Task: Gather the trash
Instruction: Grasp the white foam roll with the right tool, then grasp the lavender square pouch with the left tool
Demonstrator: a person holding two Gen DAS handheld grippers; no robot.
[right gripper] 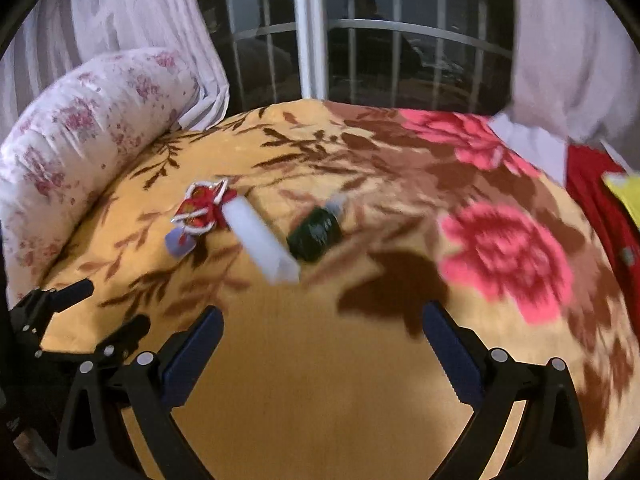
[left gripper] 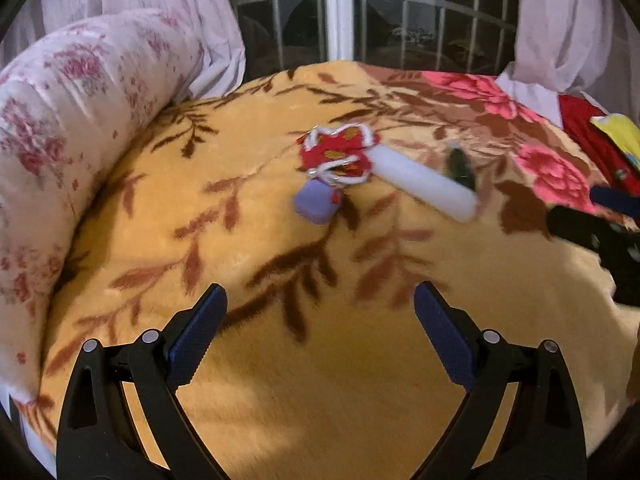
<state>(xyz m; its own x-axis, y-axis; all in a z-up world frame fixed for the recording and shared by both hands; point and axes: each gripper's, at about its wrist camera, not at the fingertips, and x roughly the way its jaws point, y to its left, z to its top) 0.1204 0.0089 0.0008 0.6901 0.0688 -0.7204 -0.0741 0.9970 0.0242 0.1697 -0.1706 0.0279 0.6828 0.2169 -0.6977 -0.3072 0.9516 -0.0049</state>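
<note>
Several pieces of trash lie together on a yellow floral blanket [left gripper: 280,360]: a crumpled red wrapper [left gripper: 336,152] [right gripper: 202,206], a small purple piece [left gripper: 314,202] [right gripper: 178,242], a white foam tube [left gripper: 424,184] [right gripper: 260,238] and a dark green bottle [left gripper: 460,166] [right gripper: 316,234]. My left gripper [left gripper: 320,304] is open and empty, short of the pile. My right gripper [right gripper: 322,320] is open and empty, just short of the tube and bottle. The right gripper shows at the left view's right edge [left gripper: 596,236]; the left gripper shows at the right view's lower left [right gripper: 72,320].
A floral bolster pillow [left gripper: 80,120] [right gripper: 88,120] lies along the left of the bed. Curtains and a barred window [left gripper: 340,20] stand behind. Red and yellow cloth [left gripper: 600,136] [right gripper: 600,200] lies at the right edge.
</note>
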